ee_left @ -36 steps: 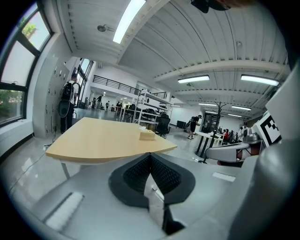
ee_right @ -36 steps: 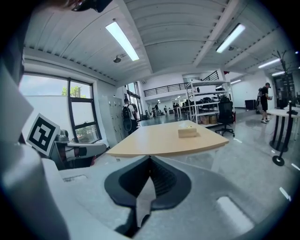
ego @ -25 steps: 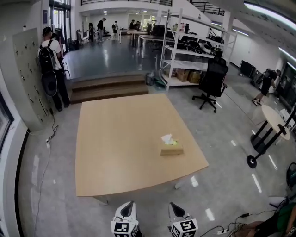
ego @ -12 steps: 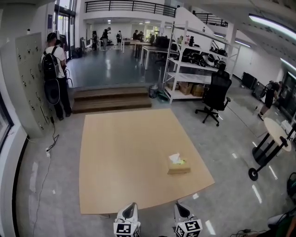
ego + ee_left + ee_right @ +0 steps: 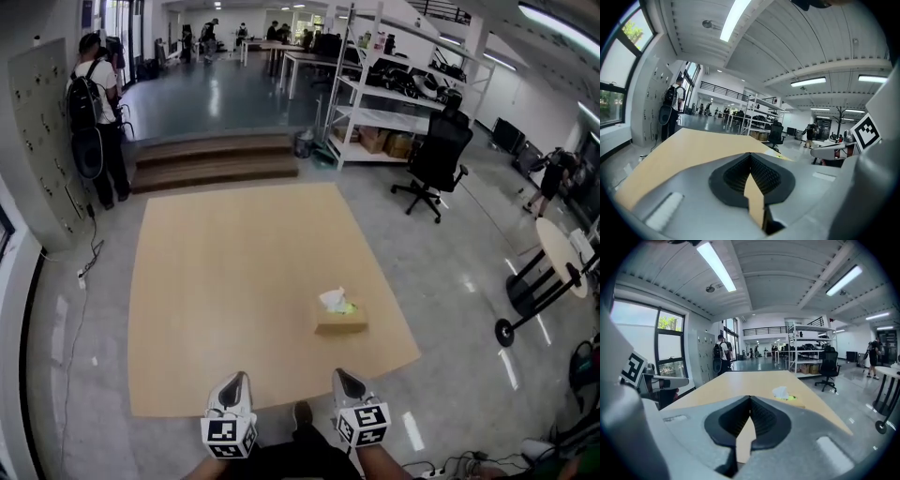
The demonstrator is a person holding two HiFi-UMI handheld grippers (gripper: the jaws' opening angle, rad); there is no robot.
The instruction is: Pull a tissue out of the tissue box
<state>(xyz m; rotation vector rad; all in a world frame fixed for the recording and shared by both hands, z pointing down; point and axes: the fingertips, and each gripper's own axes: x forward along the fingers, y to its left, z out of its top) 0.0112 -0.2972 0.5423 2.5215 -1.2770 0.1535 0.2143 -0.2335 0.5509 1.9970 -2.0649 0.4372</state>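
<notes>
A tan tissue box (image 5: pixel 341 318) with a white tissue (image 5: pixel 333 300) sticking up from its slot sits on the right part of the big wooden table (image 5: pixel 225 281). The right gripper view shows the same tissue box (image 5: pixel 794 401) ahead and right of the jaws. My left gripper (image 5: pixel 234 384) hovers at the table's near edge, its jaws shut with nothing between them. My right gripper (image 5: pixel 347 382) is beside it, short of the box, jaws shut and empty. In the gripper views each pair of tips meets: left gripper (image 5: pixel 750 154), right gripper (image 5: pixel 750 398).
A black office chair (image 5: pixel 438 155) and white shelving (image 5: pixel 389 94) stand beyond the table's far right. A round side table (image 5: pixel 553 258) is at the right. A person with a backpack (image 5: pixel 89 112) stands at the far left by wooden steps (image 5: pixel 216 159).
Both grippers have moved forward to the table's near edge, and the view has shifted so the table and tissue box lie closer. The jaws stayed shut.
</notes>
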